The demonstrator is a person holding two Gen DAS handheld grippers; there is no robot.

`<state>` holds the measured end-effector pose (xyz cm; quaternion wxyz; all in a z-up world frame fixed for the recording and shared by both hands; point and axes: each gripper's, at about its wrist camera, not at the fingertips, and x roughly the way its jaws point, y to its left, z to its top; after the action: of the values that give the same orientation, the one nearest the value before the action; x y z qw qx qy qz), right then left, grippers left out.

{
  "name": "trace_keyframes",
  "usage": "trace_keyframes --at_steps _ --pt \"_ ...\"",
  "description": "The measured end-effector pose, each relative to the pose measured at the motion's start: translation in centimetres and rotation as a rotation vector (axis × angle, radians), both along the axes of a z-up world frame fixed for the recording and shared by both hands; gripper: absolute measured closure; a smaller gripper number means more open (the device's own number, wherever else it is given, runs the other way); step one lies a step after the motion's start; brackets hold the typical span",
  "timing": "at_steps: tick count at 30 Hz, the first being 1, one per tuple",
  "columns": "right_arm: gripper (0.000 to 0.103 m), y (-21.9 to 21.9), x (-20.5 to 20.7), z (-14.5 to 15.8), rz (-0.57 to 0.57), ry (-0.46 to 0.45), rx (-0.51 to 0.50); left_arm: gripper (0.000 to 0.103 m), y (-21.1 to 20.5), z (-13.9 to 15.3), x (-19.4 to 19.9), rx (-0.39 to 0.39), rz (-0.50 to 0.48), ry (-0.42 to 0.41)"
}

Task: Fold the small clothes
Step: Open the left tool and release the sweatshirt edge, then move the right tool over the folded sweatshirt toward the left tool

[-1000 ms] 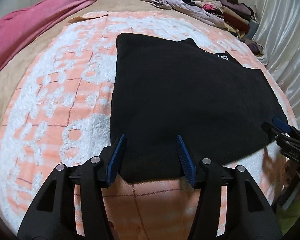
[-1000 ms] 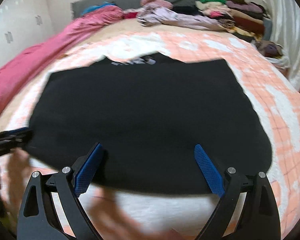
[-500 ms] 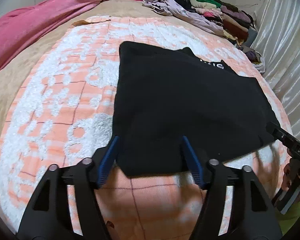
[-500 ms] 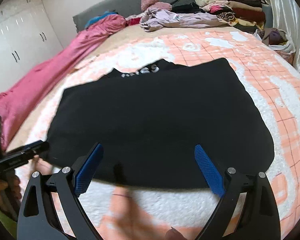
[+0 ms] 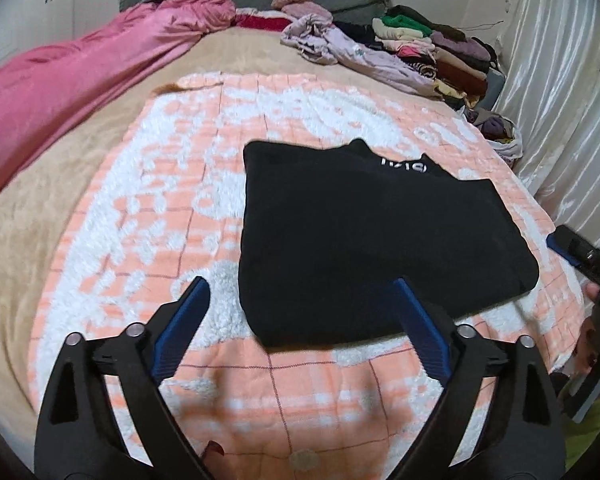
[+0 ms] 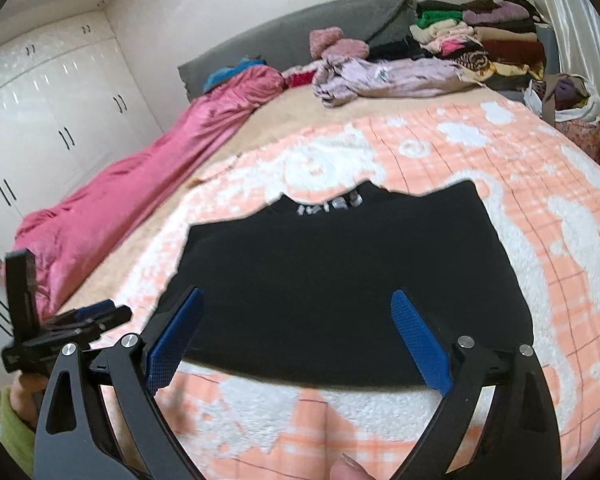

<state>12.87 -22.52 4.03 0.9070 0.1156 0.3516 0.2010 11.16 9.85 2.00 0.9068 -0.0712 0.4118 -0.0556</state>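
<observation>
Fabric fills the middle of both views: a black folded garment with white lettering (image 5: pixel 364 240) lies flat on the orange-and-white fleecy checked blanket (image 5: pixel 172 216) that covers the bed, its lettered edge on the far side. The left gripper (image 5: pixel 300 320) hangs above the garment's near left corner, blue-padded fingers (image 5: pixel 184 320) spread wide and gripping nothing. The right gripper (image 6: pixel 296 336) hovers over the garment's near edge, likewise spread apart and empty. Along the left side of the bed runs a long pink satin quilt (image 5: pixel 80 76). At the far right, against the grey headboard (image 6: pixel 300 32), sits a pile of mixed coloured clothes (image 6: pixel 460 48) with a pale lilac crumpled garment (image 6: pixel 384 76) in front.
</observation>
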Motion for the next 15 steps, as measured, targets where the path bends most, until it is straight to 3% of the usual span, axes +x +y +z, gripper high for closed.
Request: trace_keyframes --at_steps 15 --pt "0.009 0.5 -1.0 11.3 0.075 -0.157 0.116 0.014 0.6 2.4 0.1 0.025 -0.012 -0.042"
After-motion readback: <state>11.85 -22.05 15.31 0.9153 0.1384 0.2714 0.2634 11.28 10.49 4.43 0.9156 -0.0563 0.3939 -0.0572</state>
